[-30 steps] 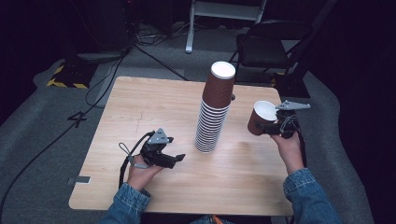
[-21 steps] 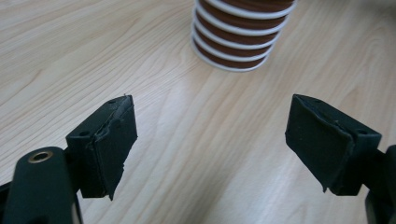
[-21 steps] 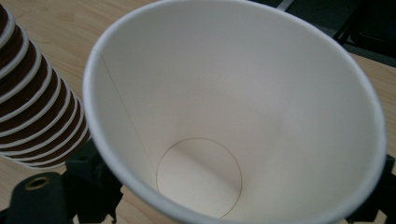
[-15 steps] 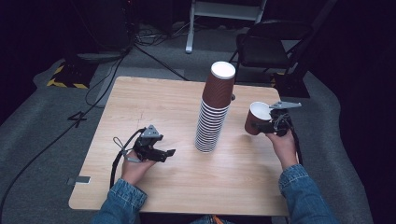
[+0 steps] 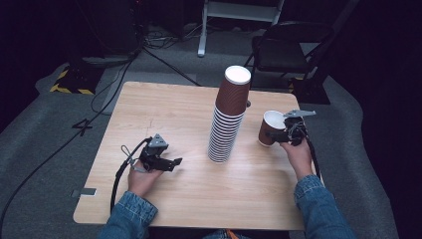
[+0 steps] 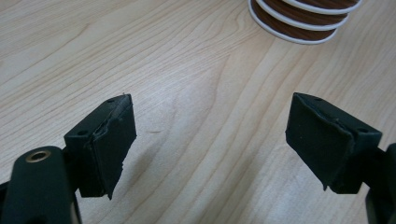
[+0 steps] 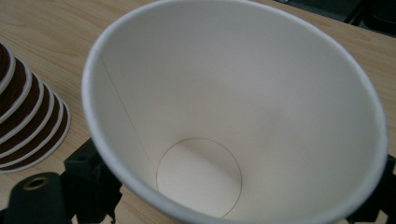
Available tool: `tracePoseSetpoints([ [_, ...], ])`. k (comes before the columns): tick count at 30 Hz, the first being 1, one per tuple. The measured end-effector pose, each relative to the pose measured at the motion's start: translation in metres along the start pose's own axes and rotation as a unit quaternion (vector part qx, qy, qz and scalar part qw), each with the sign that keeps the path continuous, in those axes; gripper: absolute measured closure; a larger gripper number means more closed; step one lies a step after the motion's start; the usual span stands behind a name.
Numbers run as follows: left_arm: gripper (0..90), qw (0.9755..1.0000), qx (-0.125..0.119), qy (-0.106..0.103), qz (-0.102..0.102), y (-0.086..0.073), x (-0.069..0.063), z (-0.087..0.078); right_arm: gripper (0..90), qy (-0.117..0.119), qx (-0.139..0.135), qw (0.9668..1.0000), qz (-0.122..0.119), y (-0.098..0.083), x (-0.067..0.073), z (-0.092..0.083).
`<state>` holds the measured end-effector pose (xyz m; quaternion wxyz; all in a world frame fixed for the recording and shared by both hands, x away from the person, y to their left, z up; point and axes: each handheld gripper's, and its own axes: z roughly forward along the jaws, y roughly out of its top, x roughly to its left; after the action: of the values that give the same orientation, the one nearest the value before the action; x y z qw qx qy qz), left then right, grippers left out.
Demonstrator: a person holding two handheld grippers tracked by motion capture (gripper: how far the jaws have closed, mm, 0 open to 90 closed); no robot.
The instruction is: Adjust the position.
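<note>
Cup stack [image 5: 230,117] mid-table [image 5: 174,107], held cup [image 5: 270,128] right, left gripper [image 5: 166,162] left

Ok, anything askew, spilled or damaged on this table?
Only the stack of brown cups: upside down, it leans right toward the top. The single cup in the right gripper is empty and undented. Nothing spilled on the table.

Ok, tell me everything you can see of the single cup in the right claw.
The paper cup is brown outside and plain white inside, with a rolled white rim and a faint side seam. It is empty and undented, mouth up, tilted slightly. The right claw clamps its wall from both sides, holding it right of the cup stack and apart from it. Whether its base touches the table can't be told.
</note>
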<state>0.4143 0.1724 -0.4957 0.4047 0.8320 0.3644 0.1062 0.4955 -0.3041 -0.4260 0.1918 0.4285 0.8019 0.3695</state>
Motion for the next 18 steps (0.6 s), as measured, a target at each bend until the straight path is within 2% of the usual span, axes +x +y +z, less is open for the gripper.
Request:
tracePoseSetpoints([
  [5,16.4,0.9998,0.016,0.009,0.012,0.0,-0.004,0.005,12.9,0.004,0.003,1.0,0.0,-0.004,0.0,0.006],
  [9,16.4,0.9989,0.026,0.024,0.03,0.001,-0.009,0.007,12.7,0.011,0.009,0.9999,-0.001,-0.006,0.0,0.01],
  [14,16.5,0.9986,0.031,0.026,0.035,0.001,-0.011,0.008,12.5,0.012,0.015,0.9998,-0.007,-0.007,0.0,0.014],
  [18,16.5,0.9989,0.029,0.021,0.028,0.001,-0.011,0.008,12.3,0.015,0.016,0.9997,-0.006,-0.008,0.0,0.017],
])
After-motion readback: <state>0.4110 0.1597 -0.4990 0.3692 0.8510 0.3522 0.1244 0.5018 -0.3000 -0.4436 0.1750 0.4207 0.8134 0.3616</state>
